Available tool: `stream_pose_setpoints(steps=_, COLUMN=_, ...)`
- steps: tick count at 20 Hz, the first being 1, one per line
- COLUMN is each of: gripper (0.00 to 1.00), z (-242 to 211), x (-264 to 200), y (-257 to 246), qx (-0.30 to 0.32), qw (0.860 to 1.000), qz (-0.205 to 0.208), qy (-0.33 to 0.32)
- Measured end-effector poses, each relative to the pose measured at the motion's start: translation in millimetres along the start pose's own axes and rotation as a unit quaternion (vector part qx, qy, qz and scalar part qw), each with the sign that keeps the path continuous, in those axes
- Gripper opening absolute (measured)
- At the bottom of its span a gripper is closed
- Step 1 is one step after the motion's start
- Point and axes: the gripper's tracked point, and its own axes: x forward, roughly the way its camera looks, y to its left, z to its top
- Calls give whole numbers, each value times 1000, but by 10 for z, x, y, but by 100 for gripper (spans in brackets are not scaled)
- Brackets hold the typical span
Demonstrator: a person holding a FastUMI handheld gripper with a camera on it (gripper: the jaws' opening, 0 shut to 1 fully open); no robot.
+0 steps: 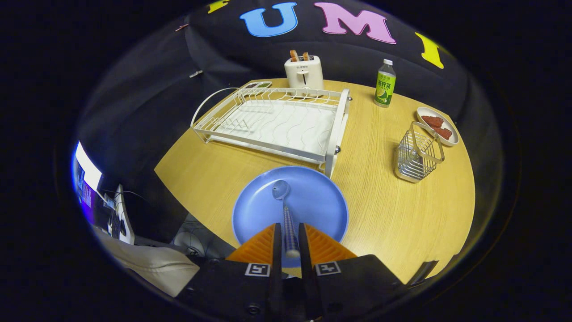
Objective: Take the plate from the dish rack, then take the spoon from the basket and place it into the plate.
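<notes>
A blue plate [257,212] lies flat on the wooden table [393,214], just in front of the empty white dish rack [277,120]. My gripper [290,227] hangs over the plate's near edge, its two orange fingers [263,246] close together on the handle of a spoon [281,190]. The spoon points forward along the fingers, with its round bowl over the middle of the plate. Whether the bowl touches the plate I cannot tell. The wire basket [418,156] stands empty to the right, beyond the plate.
A white toaster [304,71] with bread in it stands behind the rack. A green bottle [384,85] and a small dish of red food [438,126] sit at the back right. The table's edge runs down the left side, with equipment below it.
</notes>
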Motion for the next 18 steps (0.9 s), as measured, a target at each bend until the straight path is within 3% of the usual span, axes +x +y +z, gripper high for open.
stream_pose_setpoints(steps=5, gripper=60, z=34, x=-16, y=27, qx=16, qw=1000, qz=6, qy=-9)
stream_pose_setpoints(steps=6, gripper=78, z=23, x=-24, y=25, qx=17, qw=1000, qz=5, qy=-9)
stream_pose_setpoints(steps=8, gripper=94, z=-8, x=-26, y=22, qx=16, qw=1000, qz=1, qy=-8)
stream_pose_setpoints(steps=11, gripper=99, z=-15, x=-34, y=19, qx=14, qw=1000, qz=-3, qy=-9)
stream_pose_setpoints(steps=18, gripper=99, z=266, x=-193, y=15, qx=13, qw=999, qz=-11, qy=-44)
